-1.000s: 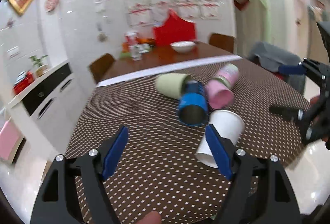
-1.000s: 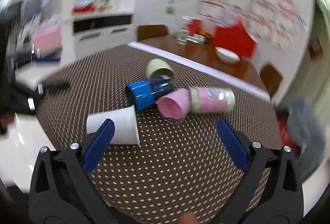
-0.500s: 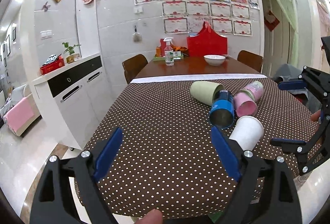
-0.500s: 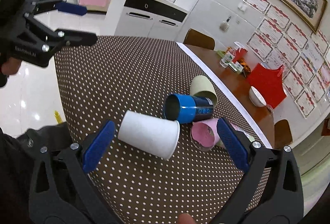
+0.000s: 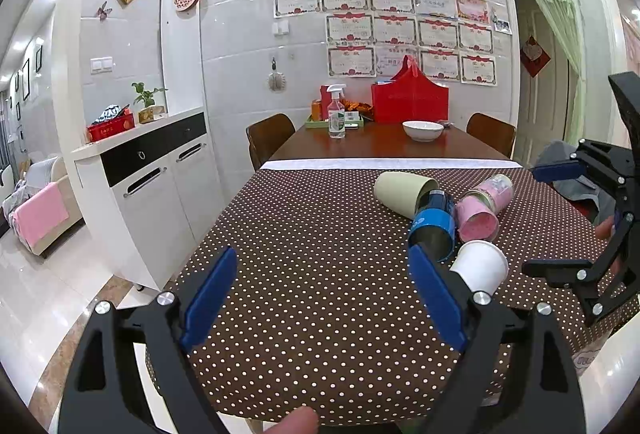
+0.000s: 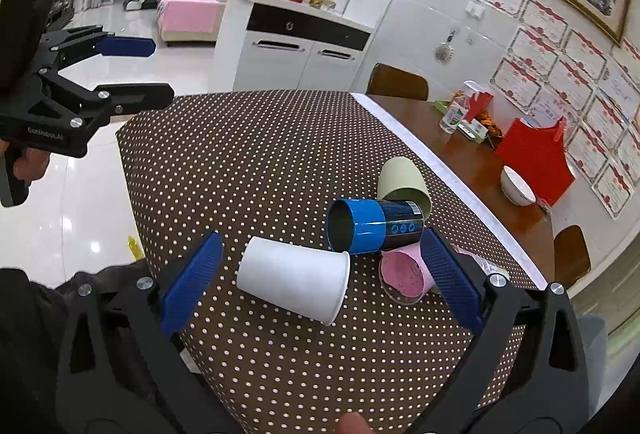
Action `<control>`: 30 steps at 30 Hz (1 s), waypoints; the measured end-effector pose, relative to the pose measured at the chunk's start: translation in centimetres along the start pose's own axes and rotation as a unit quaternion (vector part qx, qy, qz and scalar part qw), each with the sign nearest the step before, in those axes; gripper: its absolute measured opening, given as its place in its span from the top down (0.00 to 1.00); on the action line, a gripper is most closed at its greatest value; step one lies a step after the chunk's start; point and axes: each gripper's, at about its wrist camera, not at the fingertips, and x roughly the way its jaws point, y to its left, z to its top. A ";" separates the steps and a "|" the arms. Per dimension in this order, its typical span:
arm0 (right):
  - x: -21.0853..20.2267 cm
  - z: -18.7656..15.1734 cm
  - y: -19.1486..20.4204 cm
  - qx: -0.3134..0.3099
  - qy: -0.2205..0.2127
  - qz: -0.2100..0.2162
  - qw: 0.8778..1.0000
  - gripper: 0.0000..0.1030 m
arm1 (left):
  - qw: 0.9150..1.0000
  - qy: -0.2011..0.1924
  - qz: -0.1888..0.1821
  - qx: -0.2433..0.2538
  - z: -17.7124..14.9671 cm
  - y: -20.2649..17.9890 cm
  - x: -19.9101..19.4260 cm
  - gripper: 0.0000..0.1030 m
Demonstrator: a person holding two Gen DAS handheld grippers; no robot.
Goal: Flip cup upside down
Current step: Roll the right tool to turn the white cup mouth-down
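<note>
Both grippers have drawn back from the cups. Four cups lie tipped on the dotted tablecloth (image 6: 248, 170): white cup (image 6: 294, 280), blue cup (image 6: 372, 226), green cup (image 6: 402, 180), pink cup (image 6: 404, 272). Left gripper (image 5: 320, 298) and right gripper (image 6: 316, 284) gape wide, holding nothing

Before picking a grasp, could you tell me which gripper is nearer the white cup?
Right. The right gripper is open around the white cup; the left gripper hovers off to its side.

The left gripper (image 5: 320, 298) hangs wide apart over the dotted tablecloth (image 5: 320, 234), holding nothing. 4 cups lie on their sides in a cluster to its right: green cup (image 5: 400, 191), blue cup (image 5: 434, 226), pink cup (image 5: 478, 220), white cup (image 5: 480, 270). The right gripper (image 5: 560, 218) stands spread beyond them. A bowl (image 5: 423, 130) sits far back.
</note>
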 end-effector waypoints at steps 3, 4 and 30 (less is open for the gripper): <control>0.4 0.1 0.1 -0.033 0.018 0.016 0.999 0.06 | 1.000 0.002 0.001 0.000 -0.2 0.0 0.1 0.16; 0.7 0.1 0.3 -0.047 0.026 0.019 0.998 0.06 | 1.000 0.002 0.001 -0.001 -0.2 0.0 0.1 0.16; 12.1 0.7 4.7 -0.327 0.289 0.145 0.888 0.21 | 0.999 0.034 -0.013 -0.028 -2.9 0.8 3.4 0.16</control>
